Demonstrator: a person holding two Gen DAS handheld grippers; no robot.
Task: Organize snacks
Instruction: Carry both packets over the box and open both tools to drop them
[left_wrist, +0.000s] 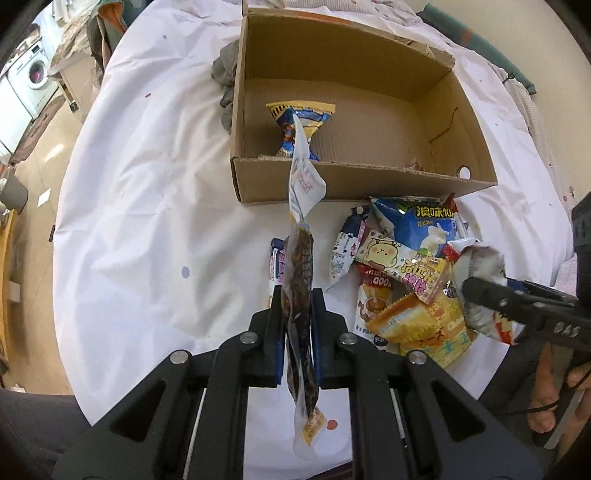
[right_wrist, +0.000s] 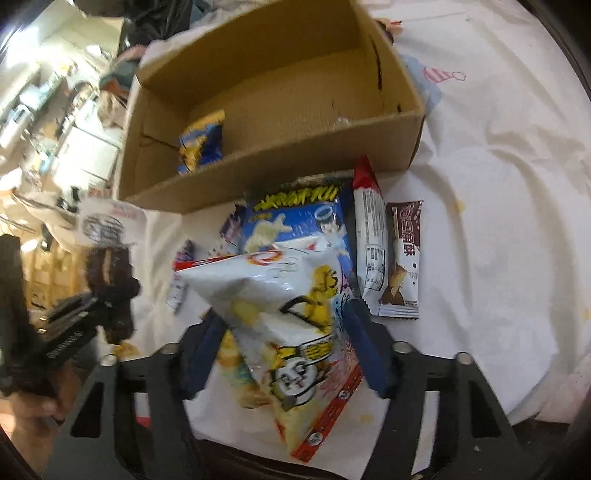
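Note:
My left gripper (left_wrist: 297, 295) is shut on a clear packet with a dark snack (left_wrist: 299, 273), held edge-on above the table in front of the cardboard box (left_wrist: 347, 184). It also shows in the right wrist view (right_wrist: 109, 273). My right gripper (right_wrist: 288, 325) is shut on a white and yellow snack bag (right_wrist: 288, 317), lifted over the snack pile; in the left wrist view it (left_wrist: 480, 295) grips the crumpled bag (left_wrist: 480, 266). One blue and yellow packet (left_wrist: 299, 125) lies inside the box (right_wrist: 266, 173). A blue snack bag (left_wrist: 417, 225) tops the pile.
A white cloth (left_wrist: 147, 221) covers the round table. A grey rag (left_wrist: 225, 81) lies left of the box. A white bar packet (right_wrist: 371, 236) and a brown bar packet (right_wrist: 404, 258) lie right of the pile. A washing machine (left_wrist: 33, 70) stands far left.

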